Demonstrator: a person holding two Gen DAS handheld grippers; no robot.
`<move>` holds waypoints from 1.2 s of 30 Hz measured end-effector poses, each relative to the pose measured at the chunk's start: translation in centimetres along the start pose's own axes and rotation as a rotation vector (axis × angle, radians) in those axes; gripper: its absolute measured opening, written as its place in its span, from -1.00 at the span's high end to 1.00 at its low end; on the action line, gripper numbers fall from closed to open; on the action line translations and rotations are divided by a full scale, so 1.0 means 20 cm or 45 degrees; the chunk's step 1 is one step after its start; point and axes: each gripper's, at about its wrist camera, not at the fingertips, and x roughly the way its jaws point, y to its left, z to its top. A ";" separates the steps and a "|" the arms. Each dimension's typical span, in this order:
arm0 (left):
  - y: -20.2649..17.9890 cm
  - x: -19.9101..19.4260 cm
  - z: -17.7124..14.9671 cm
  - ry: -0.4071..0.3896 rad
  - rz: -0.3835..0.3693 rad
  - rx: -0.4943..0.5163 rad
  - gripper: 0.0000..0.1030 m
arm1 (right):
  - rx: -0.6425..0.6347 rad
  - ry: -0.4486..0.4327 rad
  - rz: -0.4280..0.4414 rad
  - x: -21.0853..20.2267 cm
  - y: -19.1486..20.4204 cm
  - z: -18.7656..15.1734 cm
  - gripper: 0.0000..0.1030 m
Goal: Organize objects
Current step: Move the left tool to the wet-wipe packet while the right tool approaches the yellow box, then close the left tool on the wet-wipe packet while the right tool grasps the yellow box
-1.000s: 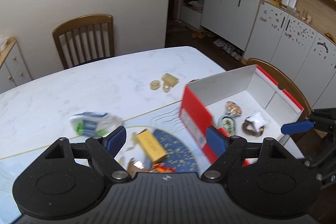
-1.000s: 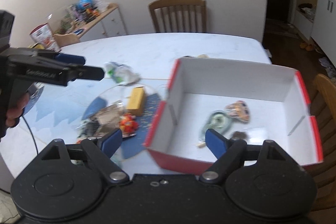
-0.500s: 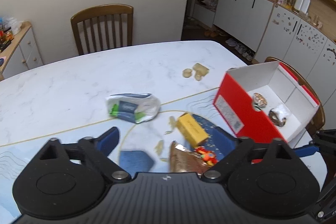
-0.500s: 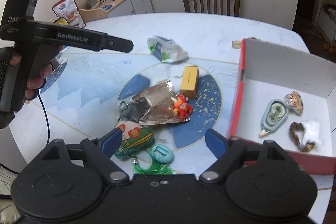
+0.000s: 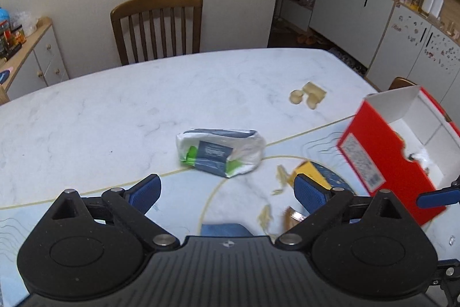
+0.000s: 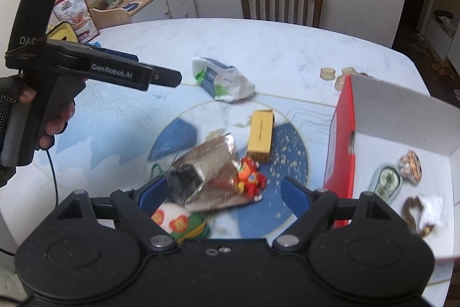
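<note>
Both tools empty: left tool spread wide w/ nothing between the pads, right tool also released, hovering over the pile. Loose stuff sits mid-desk: wipes pack just past the left tool, yellow box beside the foil wrapper, red-orange toy touching the wrapper's edge. Red shoebox at my right already has a few trinkets in it. Risks, as I judge them: pile is tight, so closing on the wrapper could drag the toy along or crumple the foil; the soft pack may slump out of a shallow pinch; both tools work close together and could clash. Yellow box long axis runs away from the right cam, near-parallel to the shoebox wall; pack lies flat, long axis across the left view
</note>
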 end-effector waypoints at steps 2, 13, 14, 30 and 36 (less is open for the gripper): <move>0.03 0.05 0.04 0.023 0.001 -0.021 -0.93 | 0.007 0.008 -0.016 0.05 -0.01 0.04 -0.65; 0.10 0.35 0.25 0.137 0.082 -0.130 -0.93 | 0.090 0.082 -0.057 0.35 -0.09 0.18 -0.63; 0.11 0.38 0.26 0.150 0.082 -0.155 -0.93 | 0.096 0.087 -0.062 0.37 -0.10 0.19 -0.62; 0.24 0.74 0.29 0.391 0.099 -0.599 -0.93 | 0.126 0.165 -0.141 0.65 -0.13 0.27 -0.48; 0.22 0.79 0.24 0.399 0.115 -0.612 -0.91 | 0.137 0.188 -0.171 0.71 -0.15 0.26 -0.39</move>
